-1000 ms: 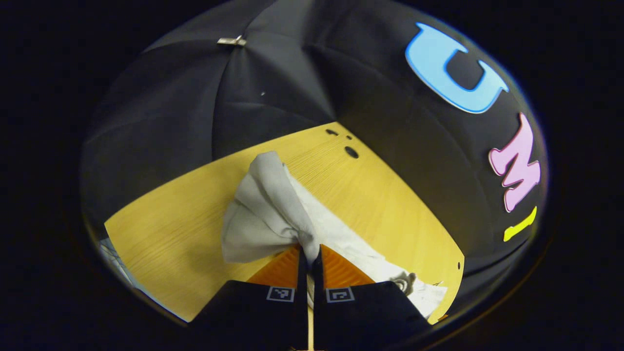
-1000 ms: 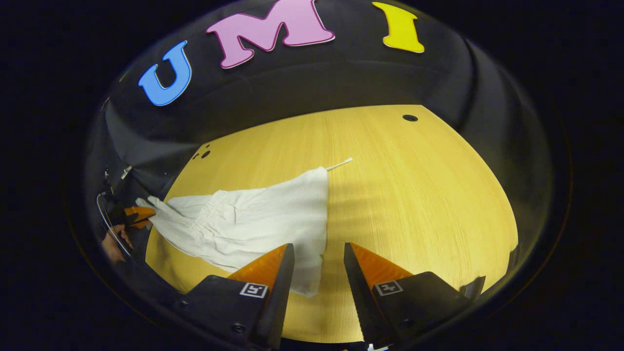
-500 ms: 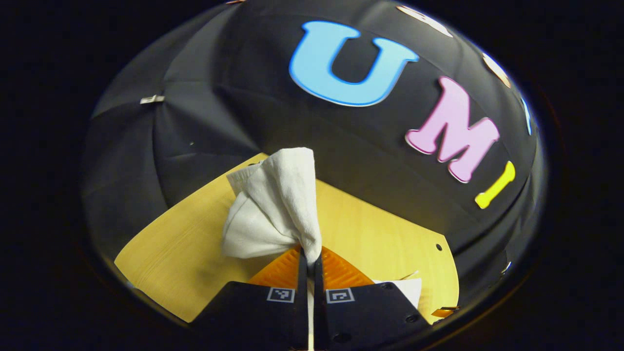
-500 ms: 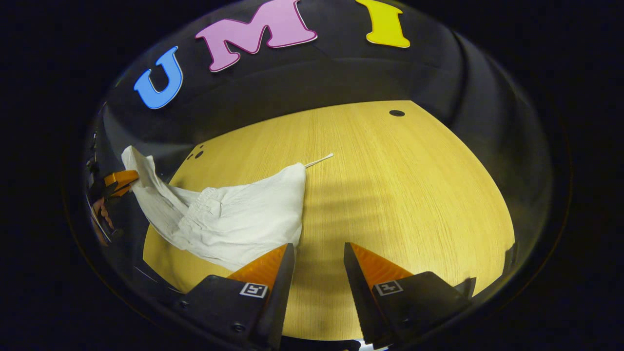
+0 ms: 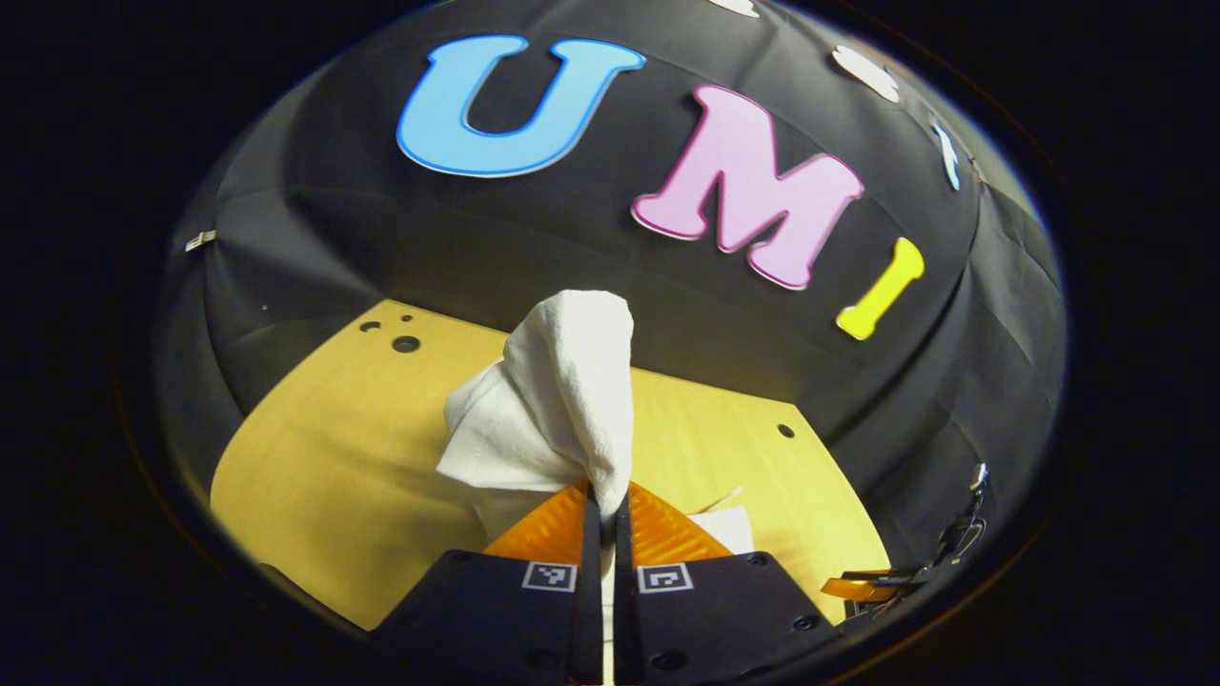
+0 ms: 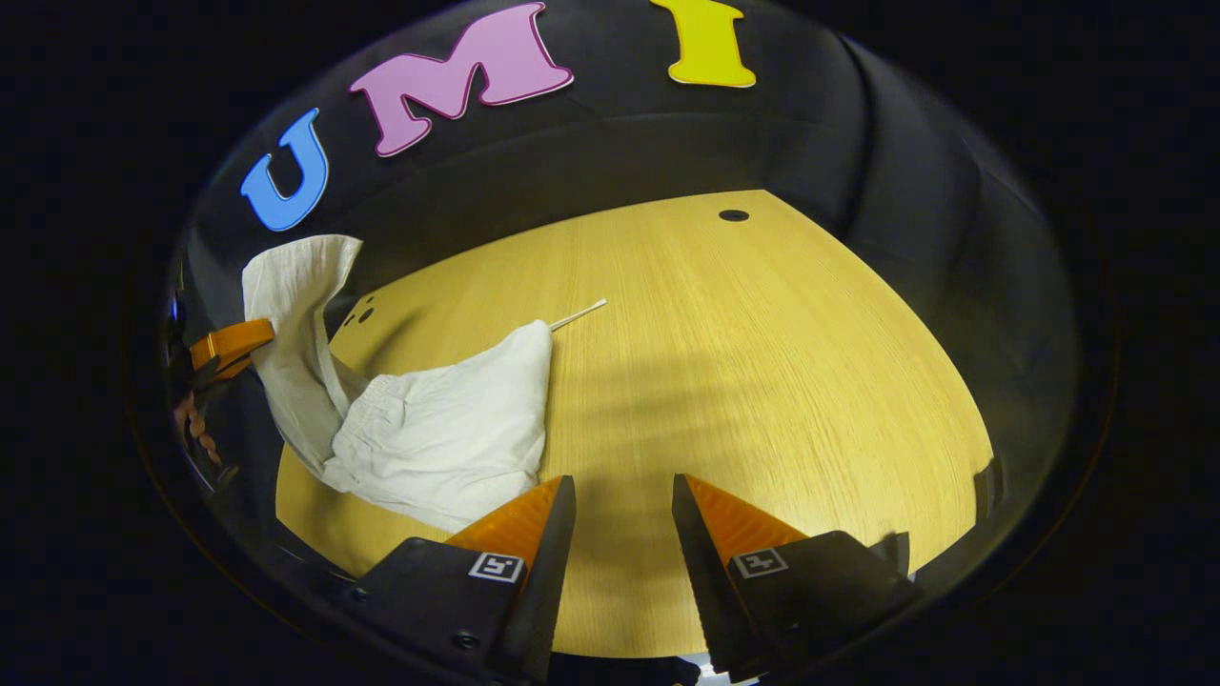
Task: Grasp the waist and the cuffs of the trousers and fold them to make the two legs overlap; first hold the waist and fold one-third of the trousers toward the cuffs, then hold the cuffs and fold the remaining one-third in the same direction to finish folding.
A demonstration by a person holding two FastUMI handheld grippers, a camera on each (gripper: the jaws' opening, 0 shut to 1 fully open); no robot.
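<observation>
white trousers (image 6: 434, 433), yellowish wood-grain table (image 6: 762, 381)

Left gripper (image 5: 602, 510) clamped on the trousers (image 5: 558, 400), cloth lifted.

My fingers are pressed together with a bunch of white fabric pinched between them; it stands up in a puffed fold above the tips. More white cloth lies just right of the fingers on the wooden table (image 5: 324, 476). I see the other gripper (image 5: 863, 584) low at far right.

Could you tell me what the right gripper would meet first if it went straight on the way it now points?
Most likely the bare wooden table: the open right gripper points down at it, and the white trousers lie just left of that line, though depth is hard to judge.
</observation>
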